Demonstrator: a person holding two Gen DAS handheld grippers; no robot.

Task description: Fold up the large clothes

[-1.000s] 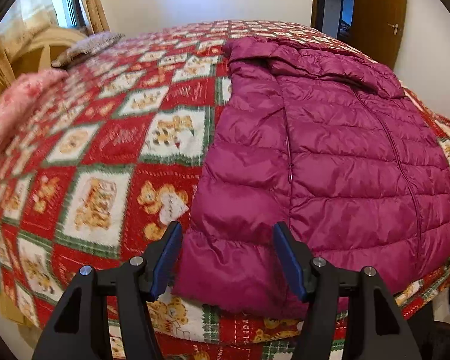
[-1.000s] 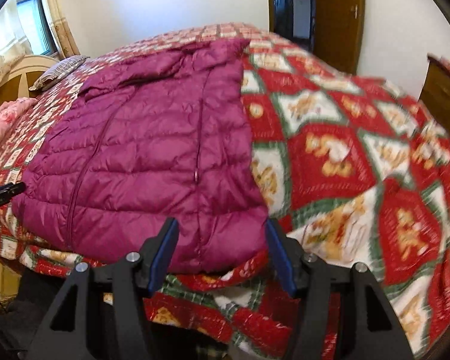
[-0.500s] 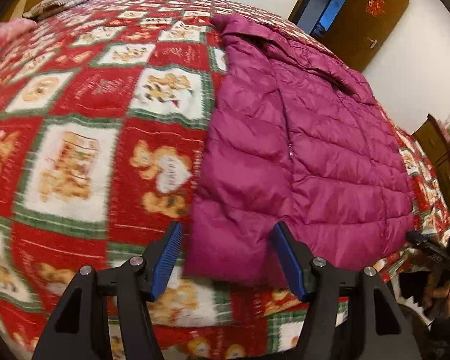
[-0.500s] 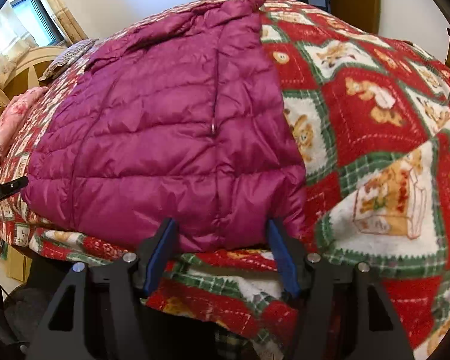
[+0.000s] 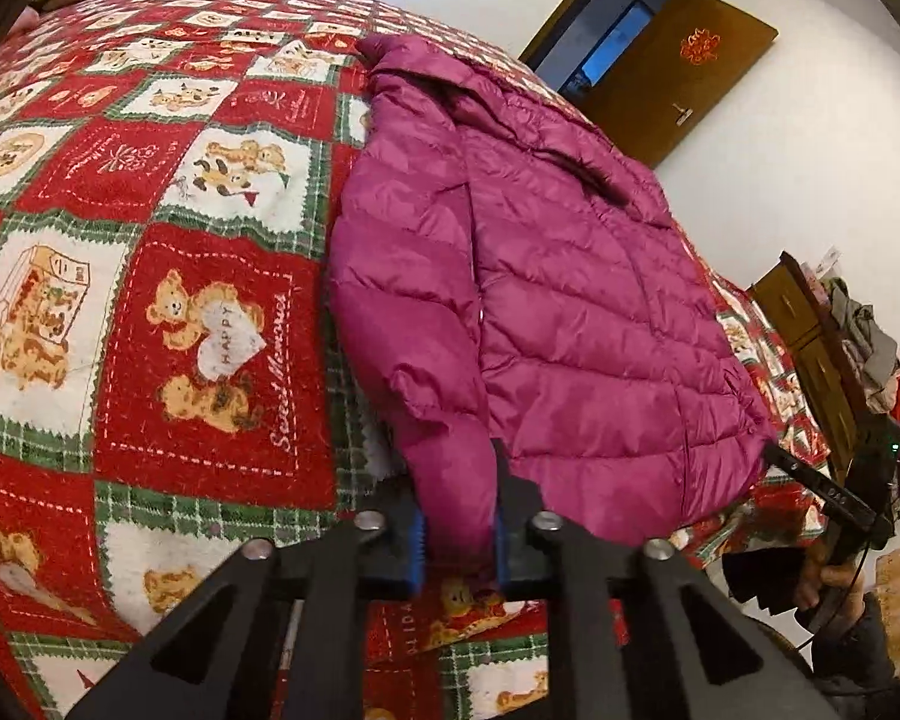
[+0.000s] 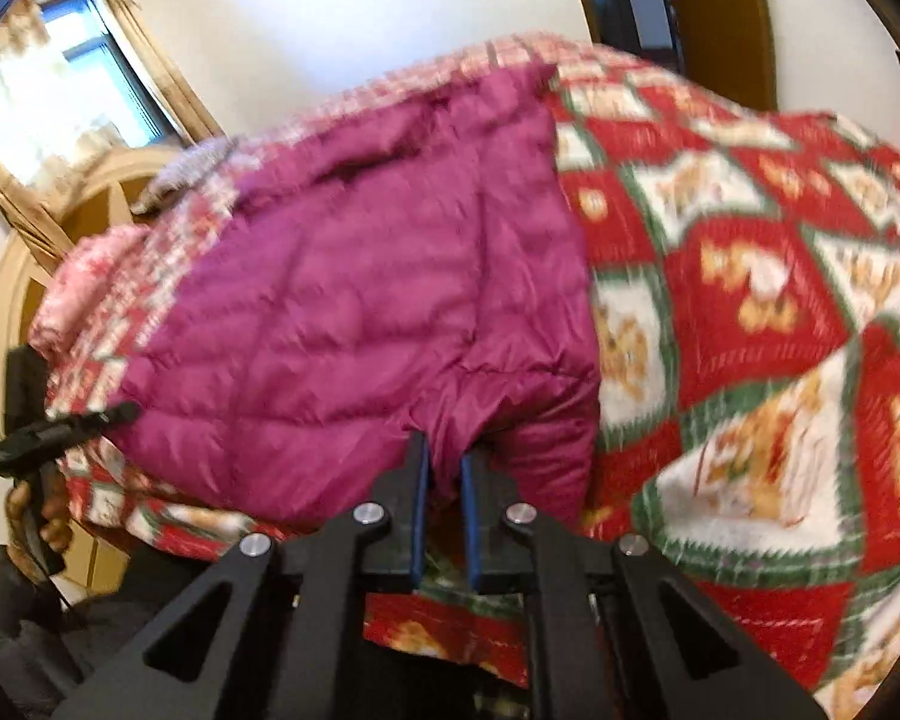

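A magenta quilted puffer jacket [image 5: 570, 300] lies flat on a bed, collar far, hem toward me. My left gripper [image 5: 457, 516] is shut on the jacket's near left hem corner, and the fabric is pulled up between the blue pads. The jacket also shows in the right wrist view [image 6: 360, 312], blurred. My right gripper [image 6: 445, 480] is shut on the near right hem corner. The other hand-held gripper shows at the edge of each view, in the left wrist view [image 5: 834, 498] and in the right wrist view [image 6: 48, 432].
The bed carries a red, green and white teddy-bear quilt [image 5: 150, 300]. A brown door [image 5: 678, 66] and a wooden dresser [image 5: 810, 336] with clothes on it stand to the right. A pink pillow [image 6: 84, 276], a round headboard and a window [image 6: 60, 96] lie at the far end.
Both grippers moved in over the hem and closed on the jacket's two near corners. The fabric now bunches up between the pads. The right wrist view has tilted and blurred.
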